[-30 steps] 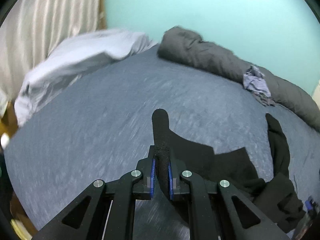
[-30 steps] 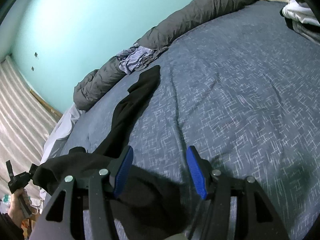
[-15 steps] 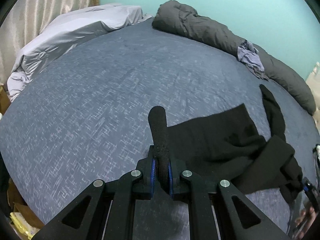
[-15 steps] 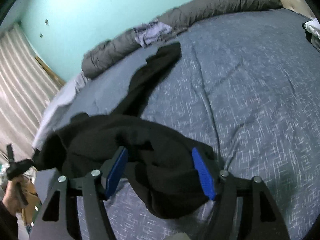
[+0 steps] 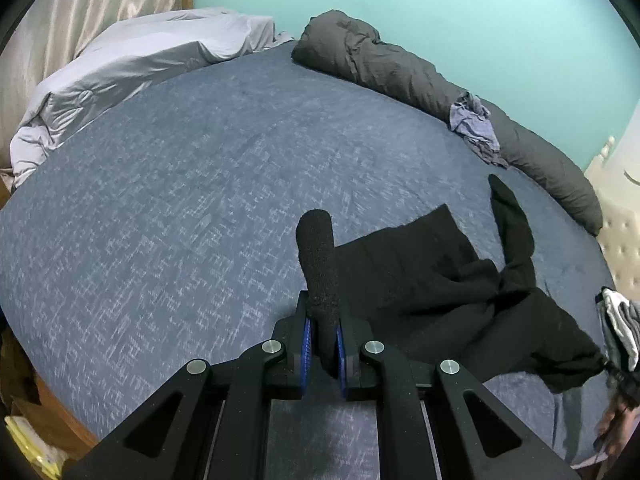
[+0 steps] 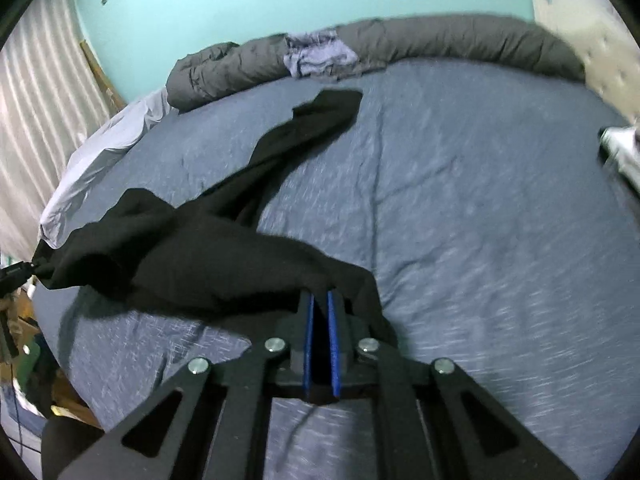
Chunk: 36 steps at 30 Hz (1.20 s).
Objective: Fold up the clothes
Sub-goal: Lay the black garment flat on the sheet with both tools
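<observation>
I see right view motion-blurred, far bed edge indistinct. Pile of pale folded clothes cut off at frame edge; cannot identify pieces. Hand only partly visible at left view's rim. Left claw pinched on rolled end of black garment. Right claw closed narrow on garment's other edge. Garment dark, crumpled, sagging between claws over blue bed, one long part trailing toward grey rolled duvet.
</observation>
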Tool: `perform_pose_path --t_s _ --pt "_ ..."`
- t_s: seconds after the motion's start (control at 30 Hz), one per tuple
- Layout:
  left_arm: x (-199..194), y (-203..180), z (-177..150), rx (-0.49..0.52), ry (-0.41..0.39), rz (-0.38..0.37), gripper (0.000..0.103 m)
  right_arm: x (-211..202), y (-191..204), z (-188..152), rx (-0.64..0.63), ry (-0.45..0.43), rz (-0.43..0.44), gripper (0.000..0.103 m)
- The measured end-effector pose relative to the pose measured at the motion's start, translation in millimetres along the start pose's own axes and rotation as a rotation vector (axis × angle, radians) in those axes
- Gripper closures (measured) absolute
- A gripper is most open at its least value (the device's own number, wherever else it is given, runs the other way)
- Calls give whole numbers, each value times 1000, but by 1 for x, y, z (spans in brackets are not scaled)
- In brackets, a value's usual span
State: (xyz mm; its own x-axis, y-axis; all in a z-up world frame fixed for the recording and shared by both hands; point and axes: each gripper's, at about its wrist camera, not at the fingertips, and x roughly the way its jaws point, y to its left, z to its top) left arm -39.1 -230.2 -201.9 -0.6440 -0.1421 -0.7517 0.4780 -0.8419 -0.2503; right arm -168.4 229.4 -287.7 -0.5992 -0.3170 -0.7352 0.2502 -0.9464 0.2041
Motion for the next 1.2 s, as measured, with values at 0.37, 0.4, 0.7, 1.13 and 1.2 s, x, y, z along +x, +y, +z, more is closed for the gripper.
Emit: perform_pose_path --t_s 0.37,0.4,0.7,1.13,1.2 --pt "-5 -13 -54 22 107 -79 90 -64 -39 -14 -88 -45 -154 97" --pt "-2 -11 -61 16 123 -78 89 -59 -42 -22 -100 -11 -162 97" --pt "9 13 -77 -73 149 -56 66 -29 -77 -75 21 139 -84 93" --pt "24 -3 -55 36 129 -78 46 -55 -88 -85 147 46 -22 54" --pt "27 -1 -58 29 135 -70 46 -58 -82 -87 120 53 -13 49"
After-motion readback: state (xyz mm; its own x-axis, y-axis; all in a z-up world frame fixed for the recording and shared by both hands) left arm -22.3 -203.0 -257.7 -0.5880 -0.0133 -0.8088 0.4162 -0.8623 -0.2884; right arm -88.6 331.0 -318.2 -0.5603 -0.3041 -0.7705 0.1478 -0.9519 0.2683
